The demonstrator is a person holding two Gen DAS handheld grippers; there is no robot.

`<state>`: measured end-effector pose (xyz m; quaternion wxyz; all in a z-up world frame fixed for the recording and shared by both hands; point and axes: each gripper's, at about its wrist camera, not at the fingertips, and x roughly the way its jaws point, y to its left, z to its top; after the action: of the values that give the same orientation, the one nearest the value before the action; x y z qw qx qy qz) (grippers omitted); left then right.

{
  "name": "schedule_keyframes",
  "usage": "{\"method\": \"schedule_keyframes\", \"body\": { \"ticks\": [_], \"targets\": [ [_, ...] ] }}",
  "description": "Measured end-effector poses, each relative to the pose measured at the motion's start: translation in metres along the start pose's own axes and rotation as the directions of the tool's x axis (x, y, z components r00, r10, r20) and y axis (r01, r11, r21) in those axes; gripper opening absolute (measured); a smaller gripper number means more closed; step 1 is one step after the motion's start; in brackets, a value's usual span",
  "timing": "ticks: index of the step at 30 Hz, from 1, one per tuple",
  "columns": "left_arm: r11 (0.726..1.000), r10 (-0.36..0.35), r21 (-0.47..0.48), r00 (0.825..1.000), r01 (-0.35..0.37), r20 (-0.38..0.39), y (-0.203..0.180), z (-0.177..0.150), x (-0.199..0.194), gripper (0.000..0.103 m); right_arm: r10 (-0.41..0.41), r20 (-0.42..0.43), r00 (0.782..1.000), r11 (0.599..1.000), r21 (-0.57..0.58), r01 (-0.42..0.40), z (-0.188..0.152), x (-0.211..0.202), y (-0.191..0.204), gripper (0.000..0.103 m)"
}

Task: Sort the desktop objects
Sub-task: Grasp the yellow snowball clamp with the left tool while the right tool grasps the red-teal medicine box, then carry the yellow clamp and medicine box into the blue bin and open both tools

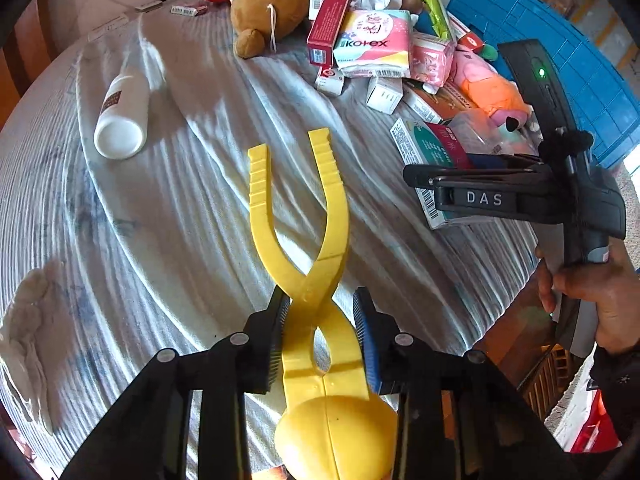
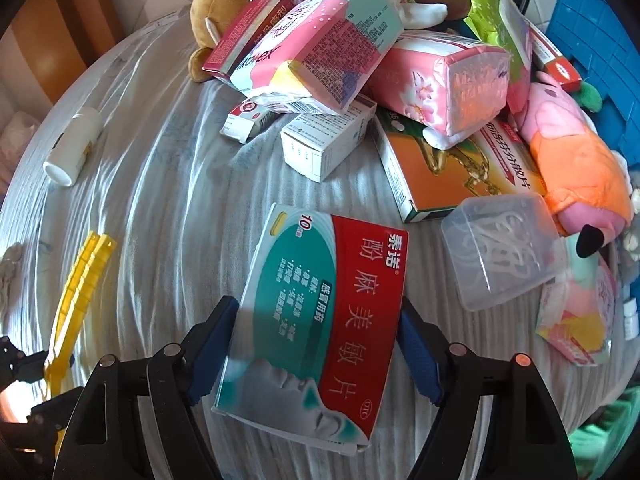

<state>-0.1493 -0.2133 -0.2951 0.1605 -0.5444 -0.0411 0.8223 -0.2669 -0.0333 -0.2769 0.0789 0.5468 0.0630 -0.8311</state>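
At the top of the left wrist view we see a heap of goods: a brown plush bear (image 1: 268, 4), a dark red carton (image 1: 330, 12), a pink and white Kotex pack (image 1: 374, 42), small white boxes (image 1: 384, 94) and a pink and orange plush toy (image 1: 486, 84). A blue plastic crate (image 1: 560, 52) lies at the upper right, beyond the heap. A white cylindrical bottle (image 1: 122, 116) lies on its side at the upper left, well apart from the heap, and a crumpled white tissue (image 1: 24, 328) sits at the left edge.

In the right wrist view a clear plastic lidded box (image 2: 500, 250) lies just right of centre, near an orange and green flat carton (image 2: 452, 168) that sits under a pink floral tissue pack (image 2: 444, 84).

Our left tool (image 1: 322, 338) is partly closed around a yellow plastic scissor-shaped snowball clamp (image 1: 308, 248); its left pad touches the crossing arms, the right pad looks just beside them, and the clamp's handles point to the frame's centre. Our right tool (image 2: 318, 346) stands wide, its blue pads (image 2: 214, 350) at both long edges of a green and red medicine box (image 2: 316, 320). We cannot tell whether they press it.

Everything rests on a counter covered with a wrinkled pale blue-white striped cloth (image 1: 180, 220). Wooden furniture (image 2: 60, 8) shows at the upper left.
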Motion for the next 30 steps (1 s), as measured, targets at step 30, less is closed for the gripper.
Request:
{"method": "schedule_keyframes", "body": {
  "ticks": [30],
  "targets": [
    [0.766, -0.435, 0.638, 0.792, 0.077, 0.428, -0.315, 0.221, -0.128, 0.032, -0.451, 0.599, 0.662, 0.879, 0.426, 0.214, -0.007, -0.335, -0.19, 0.077]
  ]
}}
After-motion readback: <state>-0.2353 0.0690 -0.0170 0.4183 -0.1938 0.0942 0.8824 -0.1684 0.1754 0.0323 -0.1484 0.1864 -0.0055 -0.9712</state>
